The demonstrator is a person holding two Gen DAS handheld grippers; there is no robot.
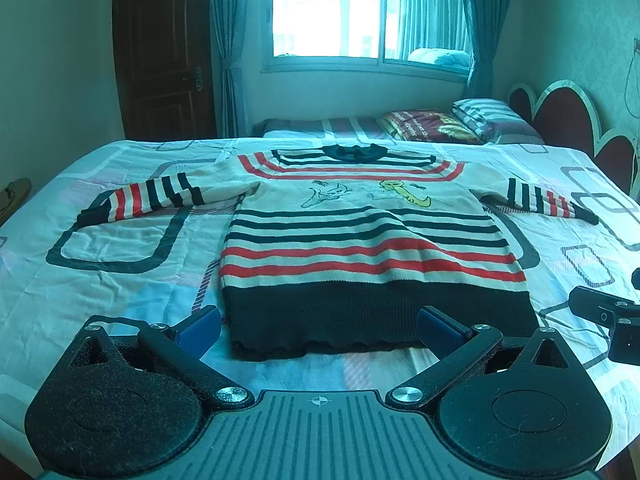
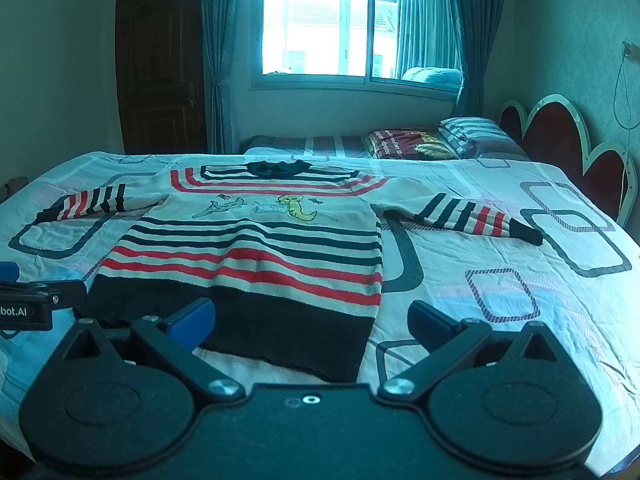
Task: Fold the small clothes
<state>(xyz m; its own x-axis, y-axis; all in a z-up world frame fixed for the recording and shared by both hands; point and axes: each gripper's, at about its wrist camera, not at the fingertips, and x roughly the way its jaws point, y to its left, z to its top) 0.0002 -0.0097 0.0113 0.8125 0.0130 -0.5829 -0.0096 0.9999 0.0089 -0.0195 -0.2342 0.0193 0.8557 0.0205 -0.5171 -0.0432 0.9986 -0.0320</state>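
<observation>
A: Where does the light come from?

B: I see daylight entering through the window [image 1: 366,12]; its panes are overexposed to white. A cyan cast covers both views.

A: Distortion?

B: I note strong fisheye curvature, dark vignetted corners, and the bed [image 2: 500,248] edge bowing. Focus is adequate; shadows are soft; the door [image 1: 164,60] is dim.

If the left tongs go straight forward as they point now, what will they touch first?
Most likely the dark hem of the striped sweater, which lies between the open left tongs; depth is uncertain.
</observation>
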